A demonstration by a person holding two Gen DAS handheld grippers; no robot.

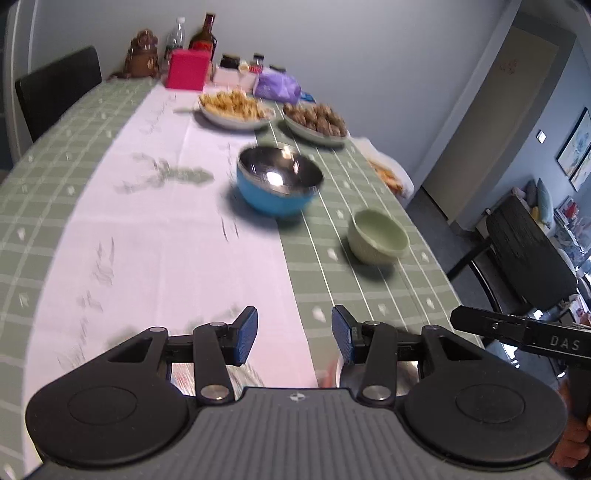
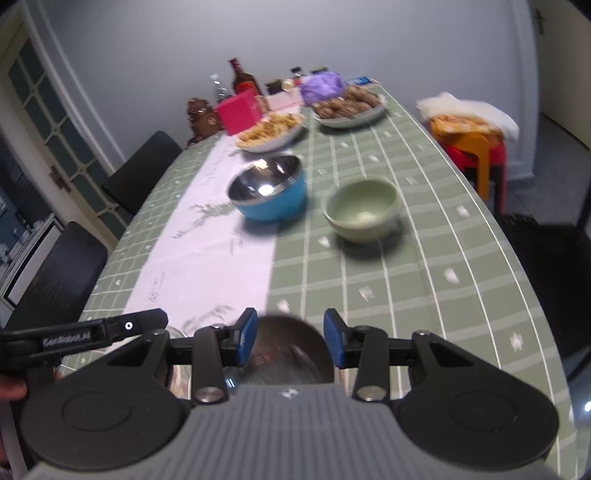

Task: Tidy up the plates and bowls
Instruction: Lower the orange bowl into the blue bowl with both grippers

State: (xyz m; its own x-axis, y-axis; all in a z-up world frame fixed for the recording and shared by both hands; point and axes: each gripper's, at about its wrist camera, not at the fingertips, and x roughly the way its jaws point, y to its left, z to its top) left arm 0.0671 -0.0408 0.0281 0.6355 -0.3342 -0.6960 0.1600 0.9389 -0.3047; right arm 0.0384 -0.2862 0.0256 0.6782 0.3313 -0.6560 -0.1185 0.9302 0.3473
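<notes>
Left tool: my left tool [image 1: 294, 334] hangs above the near end of the worktop, its blue-padded fingers [image 1: 246, 334] spread apart with nothing between them.
Right tool: my right tool [image 2: 290, 338] is likewise spread wide; a dark rounded shiny thing [image 2: 291, 347] sits low between its fingers, too blurred for me to tell what it is or whether they touch it.
Worktop: a long worktop under a green checked cloth [image 1: 44, 206] with a white runner [image 1: 177, 236] down its middle.
Blue bowl: a round blue bowl with a shiny steel inside [image 1: 279, 181] [image 2: 267, 188] stands upright at the runner's right edge, partly on the green cloth.
Green bowl: a small pale green ceramic bowl [image 1: 378, 236] [image 2: 362, 208] stands upright on the green cloth, near the blue bowl and nearer the worktop's right edge; the two stand apart.
Plates: further back I see a white oval plate of pale fried pieces [image 1: 236, 110] [image 2: 273, 129] and, just beside it, a pale oval plate of brown pieces [image 1: 316, 122] [image 2: 351, 105].
Far end: a pink box [image 1: 186, 70], a dark brown bottle [image 1: 205, 35], a clear plastic bottle [image 1: 175, 37], a purple bag [image 1: 279, 86].
Surroundings: black chairs [image 2: 142, 170] along the left side; an orange stool [image 2: 476, 147] beyond the right edge.
</notes>
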